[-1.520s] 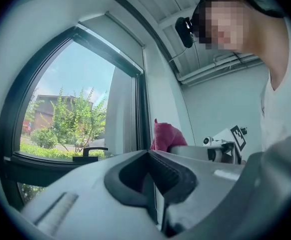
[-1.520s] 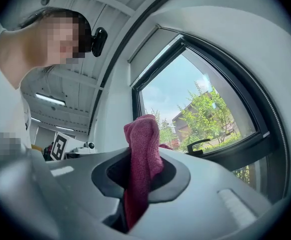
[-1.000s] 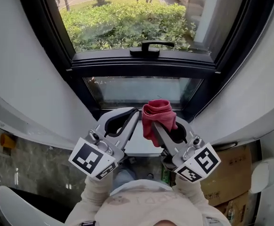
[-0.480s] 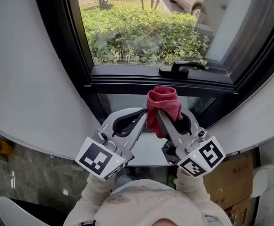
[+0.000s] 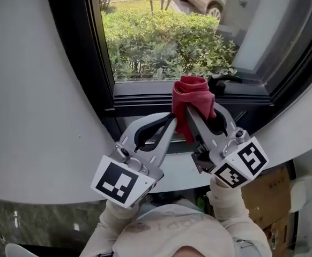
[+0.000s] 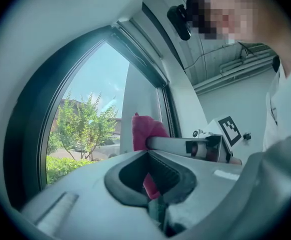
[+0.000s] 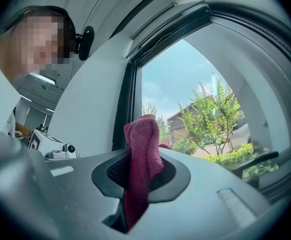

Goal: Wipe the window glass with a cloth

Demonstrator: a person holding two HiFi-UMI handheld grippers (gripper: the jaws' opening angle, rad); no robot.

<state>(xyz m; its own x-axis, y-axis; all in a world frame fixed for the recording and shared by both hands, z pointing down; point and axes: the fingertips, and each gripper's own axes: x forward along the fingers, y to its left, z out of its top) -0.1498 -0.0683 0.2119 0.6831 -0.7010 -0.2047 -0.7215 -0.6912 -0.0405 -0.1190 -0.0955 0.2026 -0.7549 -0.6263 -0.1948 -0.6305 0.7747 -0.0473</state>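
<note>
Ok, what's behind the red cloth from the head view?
The black window frame has a crossbar that runs behind the red cloth, which the right gripper holds. The window handle shows just right of it, its left end covered. The hedge outside shows above.

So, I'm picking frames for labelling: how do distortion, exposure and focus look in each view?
Head view: fisheye bends the window frame and wall; the red cloth reads clearly against bright daylight. Left gripper view: dark vignette corners, left tongs soft up close. Right gripper view: same vignette and curvature; cloth weave sharp, sky not washed out.
</note>
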